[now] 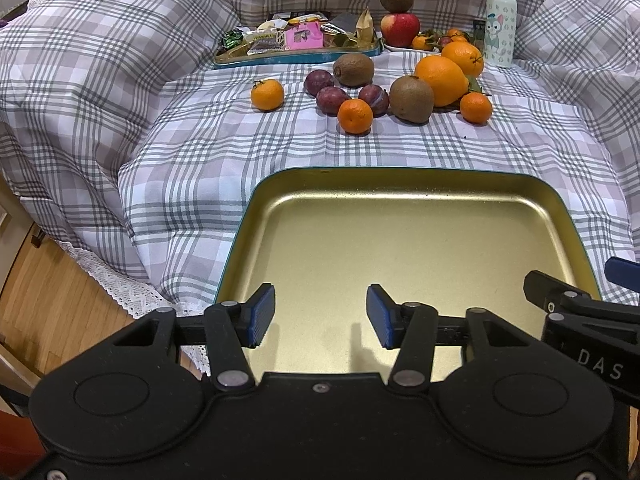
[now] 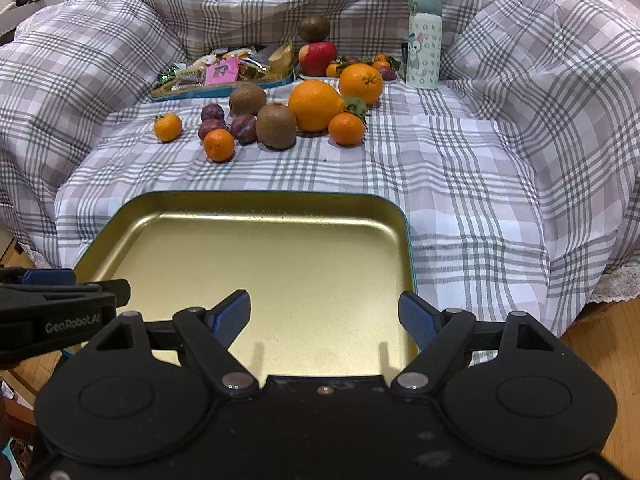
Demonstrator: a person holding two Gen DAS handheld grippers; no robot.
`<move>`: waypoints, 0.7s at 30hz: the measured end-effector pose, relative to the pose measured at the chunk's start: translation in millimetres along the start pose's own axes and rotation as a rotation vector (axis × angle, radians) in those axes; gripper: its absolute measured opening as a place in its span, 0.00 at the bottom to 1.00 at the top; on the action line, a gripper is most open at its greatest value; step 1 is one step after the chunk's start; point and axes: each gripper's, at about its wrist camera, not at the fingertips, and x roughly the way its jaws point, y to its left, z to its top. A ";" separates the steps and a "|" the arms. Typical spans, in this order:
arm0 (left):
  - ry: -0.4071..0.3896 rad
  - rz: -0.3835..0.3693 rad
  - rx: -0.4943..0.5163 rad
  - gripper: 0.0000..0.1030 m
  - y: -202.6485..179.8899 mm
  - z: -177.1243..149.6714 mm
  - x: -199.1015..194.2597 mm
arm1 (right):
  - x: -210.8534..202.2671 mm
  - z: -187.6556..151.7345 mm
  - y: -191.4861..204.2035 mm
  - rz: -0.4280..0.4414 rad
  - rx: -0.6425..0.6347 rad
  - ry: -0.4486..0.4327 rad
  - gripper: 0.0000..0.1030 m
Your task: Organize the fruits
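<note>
A gold tin tray (image 1: 400, 188) (image 2: 256, 206) with a teal rim lies on the checked bedcover at the near edge, with nothing in it. My left gripper (image 1: 321, 316) hangs open over its near part, nothing between the blue pads. My right gripper (image 2: 325, 318) is open too, over the tray's near right corner. Beyond the tray lie loose fruits: mandarins (image 1: 267, 95) (image 2: 168, 127), plums (image 1: 331, 100) (image 2: 212, 113), kiwis (image 1: 412, 99) (image 2: 276, 126) and two big oranges (image 1: 442, 80) (image 2: 315, 106).
At the back a teal tray (image 1: 296, 56) (image 2: 208, 90) holds snack packets. Beside it a white dish carries a red apple (image 1: 400, 29) (image 2: 317, 57) with a kiwi on top, plus small fruits. A mint bottle (image 1: 500, 20) (image 2: 424, 42) stands right. Wood floor (image 1: 52, 292) lies past the bed edge.
</note>
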 end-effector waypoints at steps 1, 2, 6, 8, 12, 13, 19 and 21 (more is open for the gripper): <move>0.001 -0.003 -0.002 0.53 0.4 0.6 -0.1 | -1.2 0.3 0.7 -0.002 -0.002 -0.008 0.82; 0.002 -0.007 -0.003 0.53 0.5 0.8 0.1 | -1.9 0.6 1.6 -0.005 -0.003 -0.017 0.81; 0.002 -0.019 -0.007 0.52 1.2 0.5 -0.6 | -1.2 1.2 0.4 -0.004 0.002 -0.025 0.74; -0.003 -0.023 -0.008 0.51 1.4 0.5 -1.4 | -0.7 -0.3 -2.2 -0.002 0.004 -0.022 0.72; -0.015 -0.023 -0.010 0.51 1.4 0.4 -2.4 | 0.7 -1.8 -3.6 0.002 0.010 -0.012 0.68; -0.018 -0.022 -0.012 0.51 1.4 0.4 -2.4 | 1.0 -1.8 -4.1 0.005 0.012 -0.008 0.66; -0.019 -0.030 -0.035 0.51 4.0 1.8 1.7 | 6.4 -3.3 -4.0 0.017 0.015 0.010 0.64; -0.018 -0.032 -0.052 0.51 6.3 2.3 3.7 | 6.5 -3.3 -2.6 0.017 0.012 0.006 0.64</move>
